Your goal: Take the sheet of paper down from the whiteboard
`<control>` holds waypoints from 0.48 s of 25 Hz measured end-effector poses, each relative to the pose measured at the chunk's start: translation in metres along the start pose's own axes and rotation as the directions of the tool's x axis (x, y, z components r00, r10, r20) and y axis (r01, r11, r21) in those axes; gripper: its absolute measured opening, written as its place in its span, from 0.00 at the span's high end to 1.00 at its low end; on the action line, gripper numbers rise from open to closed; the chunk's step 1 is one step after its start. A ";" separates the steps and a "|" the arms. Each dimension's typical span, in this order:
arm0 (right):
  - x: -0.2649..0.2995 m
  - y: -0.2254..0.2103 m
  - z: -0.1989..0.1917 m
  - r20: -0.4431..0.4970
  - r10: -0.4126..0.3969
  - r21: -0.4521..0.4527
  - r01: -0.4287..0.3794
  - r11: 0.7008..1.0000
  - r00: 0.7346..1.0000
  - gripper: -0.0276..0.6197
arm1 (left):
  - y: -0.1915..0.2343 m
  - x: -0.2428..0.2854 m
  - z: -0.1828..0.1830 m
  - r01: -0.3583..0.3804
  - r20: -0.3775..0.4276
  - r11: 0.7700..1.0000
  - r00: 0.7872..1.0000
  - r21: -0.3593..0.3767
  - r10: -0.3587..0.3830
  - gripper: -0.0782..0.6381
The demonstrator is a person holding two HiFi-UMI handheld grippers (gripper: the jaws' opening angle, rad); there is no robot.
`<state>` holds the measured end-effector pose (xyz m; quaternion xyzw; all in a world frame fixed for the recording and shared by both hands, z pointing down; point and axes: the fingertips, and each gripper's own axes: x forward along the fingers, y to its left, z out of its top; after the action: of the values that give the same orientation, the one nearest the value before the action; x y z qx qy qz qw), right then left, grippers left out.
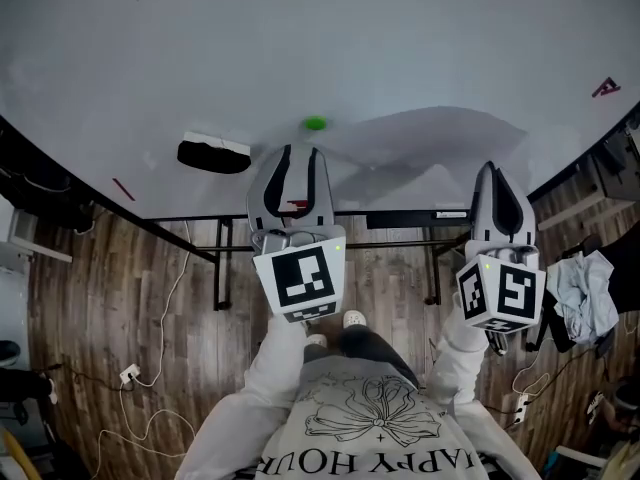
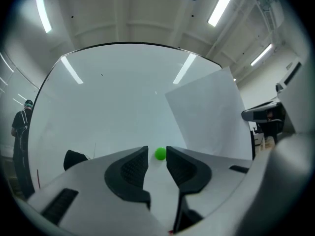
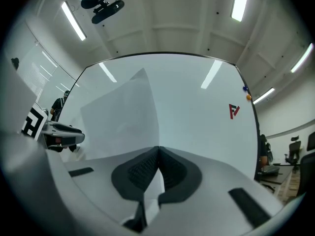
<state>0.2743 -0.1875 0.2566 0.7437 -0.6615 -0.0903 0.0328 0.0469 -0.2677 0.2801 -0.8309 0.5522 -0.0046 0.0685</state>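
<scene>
At the whiteboard (image 1: 200,48), the right gripper (image 3: 158,149) is clamped shut on the sheet of paper (image 1: 440,140), which bows off the board, while the left gripper (image 1: 301,156) is open and empty, aimed at the green magnet (image 1: 315,123) that apparently pins the sheet's corner; next: pull the magnet, peel the sheet away.

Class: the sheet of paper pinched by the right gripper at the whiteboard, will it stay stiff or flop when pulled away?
Probably floppy: the sheet of paper bows away from the whiteboard. Likely very light, since the right gripper, shut on one edge, seems enough to hold it. It looks thin, so a hard tug might crease or tear it.
</scene>
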 end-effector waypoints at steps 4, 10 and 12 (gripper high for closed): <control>-0.016 0.012 0.008 0.012 -0.076 0.017 0.076 0.997 0.997 0.95 | 0.015 -0.017 0.003 0.030 0.013 0.999 0.999 -0.013 -0.029 0.76; -0.035 0.027 0.018 0.010 -0.119 -0.007 0.119 0.993 0.993 0.95 | 0.025 -0.037 0.010 0.048 0.031 0.999 0.998 -0.026 -0.048 0.79; -0.039 0.032 0.019 0.008 -0.123 -0.015 0.123 0.992 0.992 0.95 | 0.028 -0.043 0.012 0.052 0.036 0.998 0.998 -0.028 -0.051 0.80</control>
<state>0.2351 -0.1514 0.2465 0.7824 -0.6139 -0.0998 0.0309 0.0056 -0.2379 0.2678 -0.8458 0.5292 0.0163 0.0660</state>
